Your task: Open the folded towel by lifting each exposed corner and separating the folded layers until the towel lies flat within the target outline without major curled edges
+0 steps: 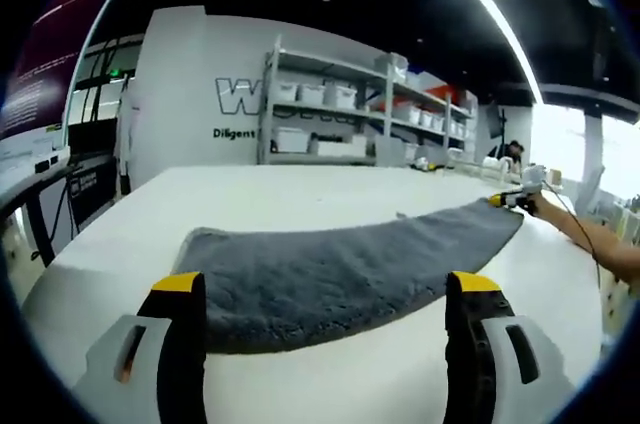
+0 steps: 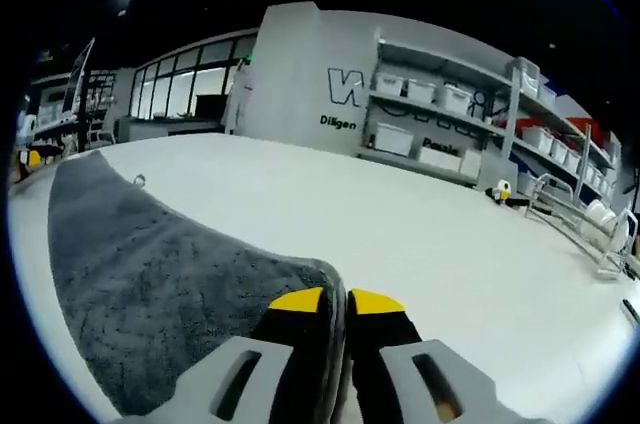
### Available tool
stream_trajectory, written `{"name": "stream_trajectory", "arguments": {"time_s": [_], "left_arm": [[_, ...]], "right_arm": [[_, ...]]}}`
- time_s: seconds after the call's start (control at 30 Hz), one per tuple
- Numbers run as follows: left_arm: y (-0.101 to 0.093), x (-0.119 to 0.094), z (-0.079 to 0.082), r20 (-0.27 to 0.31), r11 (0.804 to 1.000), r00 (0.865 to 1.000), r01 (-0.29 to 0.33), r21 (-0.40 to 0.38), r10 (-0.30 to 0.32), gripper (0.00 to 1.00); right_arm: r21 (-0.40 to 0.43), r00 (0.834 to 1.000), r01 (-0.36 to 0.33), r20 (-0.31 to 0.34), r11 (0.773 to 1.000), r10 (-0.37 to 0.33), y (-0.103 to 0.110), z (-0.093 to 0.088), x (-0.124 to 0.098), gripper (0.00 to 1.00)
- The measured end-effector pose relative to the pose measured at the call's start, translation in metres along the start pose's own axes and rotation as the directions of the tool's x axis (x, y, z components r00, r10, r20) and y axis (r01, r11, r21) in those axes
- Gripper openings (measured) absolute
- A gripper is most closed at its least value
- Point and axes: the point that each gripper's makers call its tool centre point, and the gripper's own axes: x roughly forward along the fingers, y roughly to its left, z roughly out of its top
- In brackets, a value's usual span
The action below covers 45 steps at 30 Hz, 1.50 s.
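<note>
- The white table (image 1: pixel 300 194) is the biggest thing in front of you; it spreads across both views, and its bare surface runs off toward the far wall in the right gripper view (image 2: pixel 400 234).
- Beyond it stands a grey wall with dark lettering (image 1: pixel 235 99), and beside that a metal shelving unit (image 1: pixel 340 109) loaded with white bins; you see the same shelves in the right gripper view (image 2: pixel 450 119).
- The grey towel (image 1: pixel 340 269) lies on the table as one long strip, flat along most of its length. In the left gripper view it stretches from just ahead of your jaws out to the far right. In the right gripper view it runs from your jaws back toward the left (image 2: pixel 150 274).
- Your left gripper (image 1: pixel 325 289) stands wide apart, its yellow-tipped jaws straddling the near edge of the towel with nothing between them; I cannot tell whether they touch the cloth.
- Your right gripper (image 2: pixel 335 302) is pressed closed on the towel's corner, with the grey pile bunched between and around the yellow tips. From the left gripper view you see it at the towel's far end (image 1: pixel 507 200), your forearm (image 1: pixel 600 244) reaching in from the right.
- A small yellow-and-black object (image 2: pixel 500 191) sits far off on the table near a wire rack (image 2: pixel 585 214).
</note>
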Motion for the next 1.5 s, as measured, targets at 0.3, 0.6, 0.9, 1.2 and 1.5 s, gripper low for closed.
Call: {"name": "stream_trajectory", "arguments": {"time_s": [0.3, 0.6, 0.9, 1.2, 1.5], "left_arm": [[0.003, 0.002, 0.001, 0.002, 0.999, 1.000, 0.015, -0.029, -0.014, 0.96], [0.001, 0.003, -0.002, -0.005, 0.999, 1.000, 0.022, -0.036, -0.022, 0.96], [-0.001, 0.001, 0.000, 0.007, 0.999, 1.000, 0.026, -0.038, -0.026, 0.95], [0.000, 0.002, 0.002, 0.013, 0.998, 0.999, 0.036, -0.043, -0.035, 0.93], [0.005, 0.005, 0.005, 0.012, 0.998, 0.999, 0.038, -0.042, -0.037, 0.91]], "right_arm": [[-0.031, 0.999, -0.013, 0.034, 0.999, 0.014, 0.004, 0.012, -0.007, 0.00], [-0.071, 0.996, -0.025, 0.082, 0.997, 0.031, 0.012, 0.028, -0.029, 0.00], [-0.129, 0.985, -0.079, 0.144, 0.988, 0.097, 0.033, 0.042, -0.058, 0.00], [-0.301, 0.952, -0.199, 0.165, 0.933, 0.257, 0.070, 0.042, -0.092, 0.00], [-0.402, 0.921, -0.308, 0.100, 0.862, 0.376, 0.096, 0.025, -0.125, 0.00]]}}
